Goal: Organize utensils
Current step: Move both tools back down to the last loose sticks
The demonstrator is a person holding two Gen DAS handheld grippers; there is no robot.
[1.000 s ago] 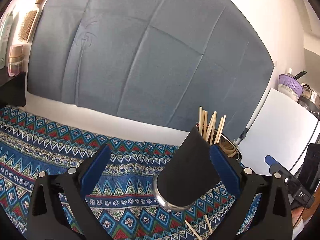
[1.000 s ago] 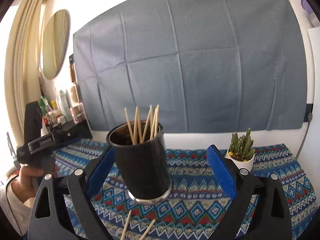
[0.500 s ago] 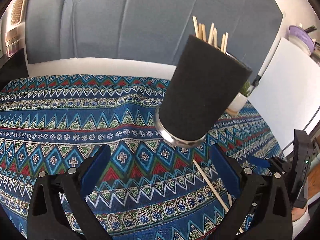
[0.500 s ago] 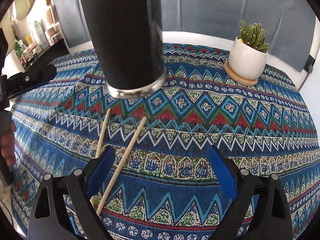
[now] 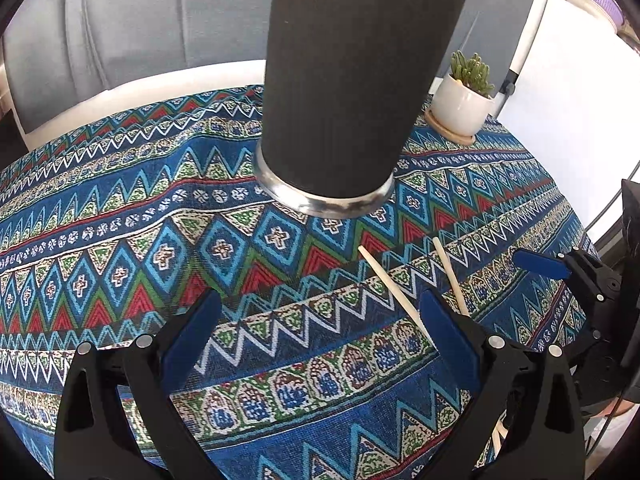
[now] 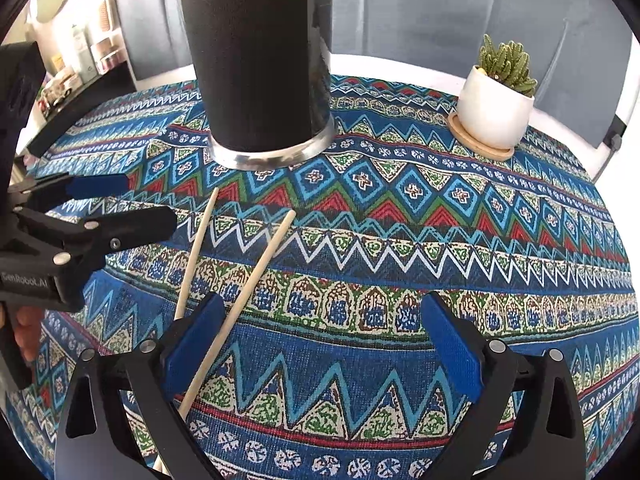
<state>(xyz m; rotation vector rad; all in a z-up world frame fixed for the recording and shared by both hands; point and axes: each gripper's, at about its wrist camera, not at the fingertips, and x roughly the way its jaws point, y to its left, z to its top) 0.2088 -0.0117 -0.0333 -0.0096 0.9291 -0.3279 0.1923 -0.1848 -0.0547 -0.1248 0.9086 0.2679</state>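
A black cylindrical holder (image 5: 352, 80) (image 6: 260, 60) with a metal base ring stands on the patterned tablecloth (image 5: 120, 240); its top is cut off. Two loose wooden chopsticks (image 5: 394, 284) (image 6: 260, 268) lie on the cloth in front of it. My left gripper (image 5: 320, 308) is open above bare cloth, with the chopsticks just beyond its right finger. My right gripper (image 6: 320, 308) points down at the cloth with its jaws opening. One chopstick runs along the inside of its left finger, ungripped. Each gripper shows at the edge of the other's view.
A small cactus in a white pot (image 6: 492, 116) on a wooden saucer stands at the back right. A grey cloth hangs on the wall behind. Shelves with bottles (image 6: 84, 60) are at the far left, and a white board (image 5: 560, 80) is at the right.
Both grippers have dropped and tipped down toward the table. The holder now looms at the top of both views, and the two loose chopsticks lie close to the fingers.
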